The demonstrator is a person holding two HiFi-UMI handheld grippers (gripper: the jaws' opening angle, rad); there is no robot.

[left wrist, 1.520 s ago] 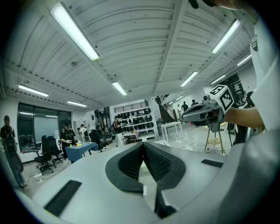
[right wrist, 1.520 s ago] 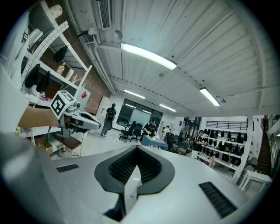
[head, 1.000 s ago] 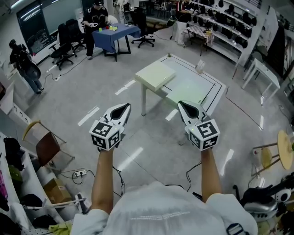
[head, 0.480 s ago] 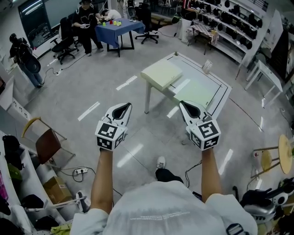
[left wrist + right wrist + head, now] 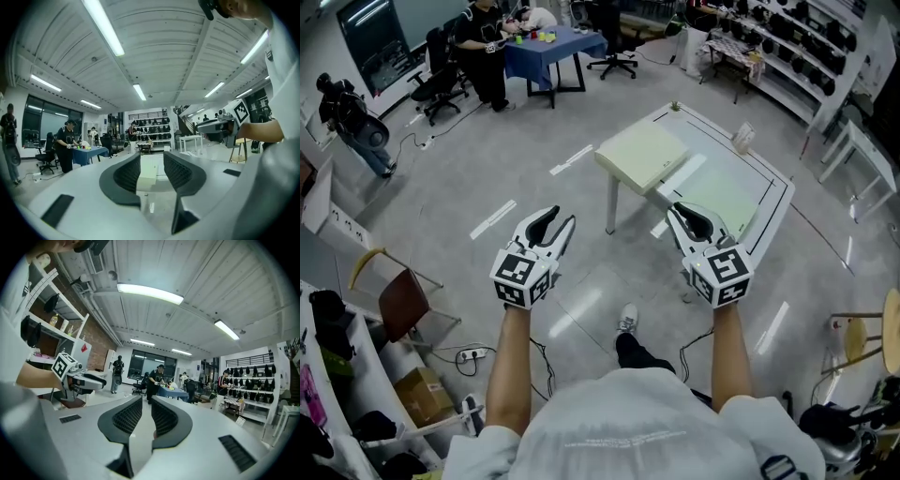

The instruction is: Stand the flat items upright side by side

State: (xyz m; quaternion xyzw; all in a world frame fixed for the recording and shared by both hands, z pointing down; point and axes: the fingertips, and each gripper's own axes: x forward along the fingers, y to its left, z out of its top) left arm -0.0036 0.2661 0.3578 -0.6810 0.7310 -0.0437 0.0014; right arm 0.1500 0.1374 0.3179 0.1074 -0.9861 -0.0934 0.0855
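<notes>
A white table [image 5: 703, 141] stands on the grey floor [image 5: 487, 169] of a wide workshop. There is shelving [image 5: 797, 56] along the far wall and a blue table [image 5: 548, 47] at the back. A pale green slab [image 5: 642, 155] lies flat on the worktop's left corner. Both grippers hang short of the table, well apart from the slab. The left gripper [image 5: 563, 217] has its jaws apart and the right gripper [image 5: 677, 209] shows a narrow gap. Both have just been opening, with nothing between them.

The floor [image 5: 441, 202] is smooth, glossy grey and mirrors the lamps. The bench [image 5: 712, 150] top looks pale and matt. Blue cloth [image 5: 553, 49] covers the far table. The left gripper [image 5: 151, 161] has matt black, dimpled jaws.
</notes>
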